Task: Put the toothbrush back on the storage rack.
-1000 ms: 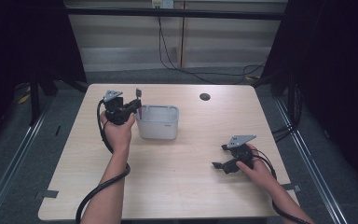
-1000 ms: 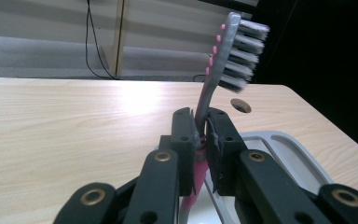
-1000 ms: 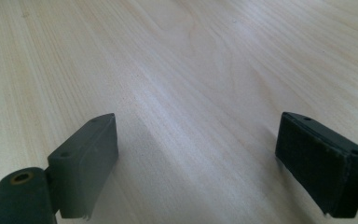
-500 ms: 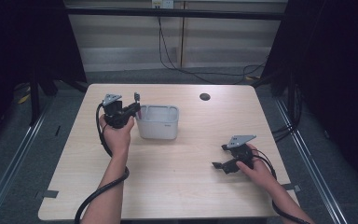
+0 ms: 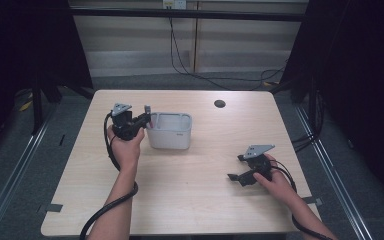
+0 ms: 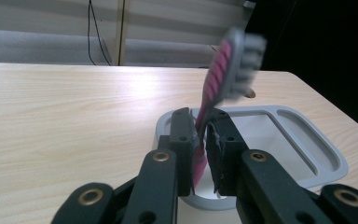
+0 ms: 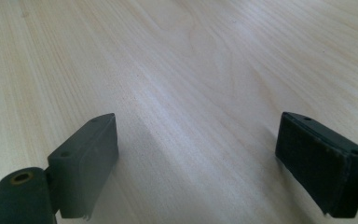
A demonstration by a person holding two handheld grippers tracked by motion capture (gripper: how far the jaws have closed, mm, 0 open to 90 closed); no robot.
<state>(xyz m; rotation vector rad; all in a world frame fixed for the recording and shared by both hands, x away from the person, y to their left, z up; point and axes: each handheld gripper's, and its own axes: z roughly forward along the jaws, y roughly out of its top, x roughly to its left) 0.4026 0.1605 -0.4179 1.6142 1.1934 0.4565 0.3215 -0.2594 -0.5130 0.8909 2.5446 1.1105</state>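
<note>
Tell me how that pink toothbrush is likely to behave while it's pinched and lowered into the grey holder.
The toothbrush looks thin and stiff: it stands straight above the left claw with no sag. Pinched low on a narrow handle, with the bristle head far above, it could pivot between the jaws. It is probably light, so it is unlikely to tip the grey holder.

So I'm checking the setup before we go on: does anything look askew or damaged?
Nothing stands out. The left gripper holds a pink toothbrush head-up over the grey holder, which stands upright. The right gripper rests open on the bare table.
</note>
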